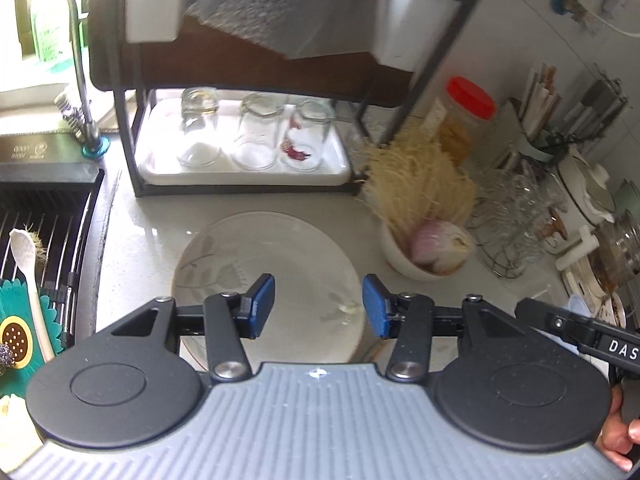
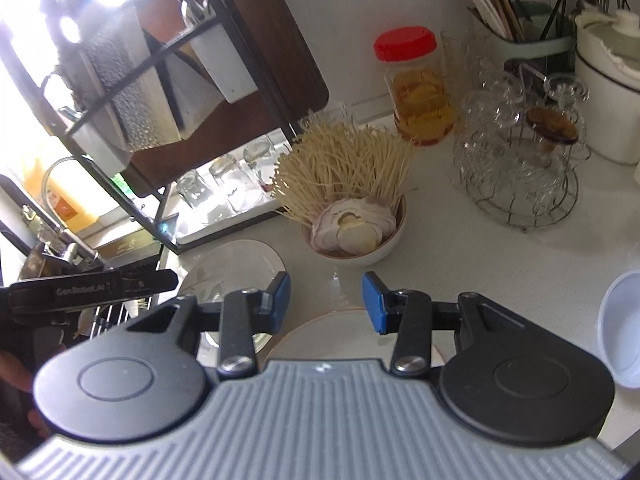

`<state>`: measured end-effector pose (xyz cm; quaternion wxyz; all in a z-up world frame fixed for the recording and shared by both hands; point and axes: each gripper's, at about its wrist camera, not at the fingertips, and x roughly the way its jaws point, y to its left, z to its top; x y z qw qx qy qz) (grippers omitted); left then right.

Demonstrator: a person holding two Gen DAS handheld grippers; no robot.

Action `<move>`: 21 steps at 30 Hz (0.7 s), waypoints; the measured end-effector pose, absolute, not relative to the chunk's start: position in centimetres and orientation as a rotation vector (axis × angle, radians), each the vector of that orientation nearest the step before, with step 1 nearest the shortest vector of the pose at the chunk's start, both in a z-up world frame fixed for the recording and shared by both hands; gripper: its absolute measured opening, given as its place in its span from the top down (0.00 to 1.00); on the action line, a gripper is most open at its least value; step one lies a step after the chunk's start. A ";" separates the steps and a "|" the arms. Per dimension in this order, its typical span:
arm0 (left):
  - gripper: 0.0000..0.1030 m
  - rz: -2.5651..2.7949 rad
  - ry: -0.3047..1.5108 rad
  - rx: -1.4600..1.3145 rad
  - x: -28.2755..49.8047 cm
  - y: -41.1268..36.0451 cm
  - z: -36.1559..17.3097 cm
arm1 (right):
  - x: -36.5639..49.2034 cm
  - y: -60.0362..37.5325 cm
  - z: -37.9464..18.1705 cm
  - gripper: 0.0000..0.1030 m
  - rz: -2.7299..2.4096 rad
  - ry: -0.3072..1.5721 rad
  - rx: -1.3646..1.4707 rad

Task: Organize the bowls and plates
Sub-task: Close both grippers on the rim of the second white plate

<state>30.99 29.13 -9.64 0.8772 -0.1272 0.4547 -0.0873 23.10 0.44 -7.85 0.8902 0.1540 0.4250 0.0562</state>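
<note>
A pale plate with a grey leaf pattern lies flat on the white counter in front of the dish rack. My left gripper hovers over its near right part, open, with nothing between the blue pads. The right wrist view shows the same plate at the left. A second plate with a brown rim lies just below my right gripper, which is open and holds nothing. Behind stands a white bowl with dry noodles and an onion, also visible as the bowl to the right of the leaf plate.
Three glass jars stand upside down on the rack's white tray. A sink with a wire grid is at left. A red-lidded jar, a wire basket of glasses and utensil holders crowd the back right. A small white bowl sits at the right edge.
</note>
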 end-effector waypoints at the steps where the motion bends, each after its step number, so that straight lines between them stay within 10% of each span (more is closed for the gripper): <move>1: 0.47 -0.178 0.954 -0.268 31.4 29.5 -10.0 | 23.4 0.7 -8.2 0.57 0.113 0.892 0.327; 6: 0.47 -0.177 0.973 -0.267 32.7 31.5 -11.6 | 25.0 1.8 -10.0 0.39 0.087 0.941 0.374; 21: 0.48 -0.184 0.988 -0.207 35.9 35.9 -16.2 | 30.3 8.2 -14.8 0.47 0.149 1.068 0.317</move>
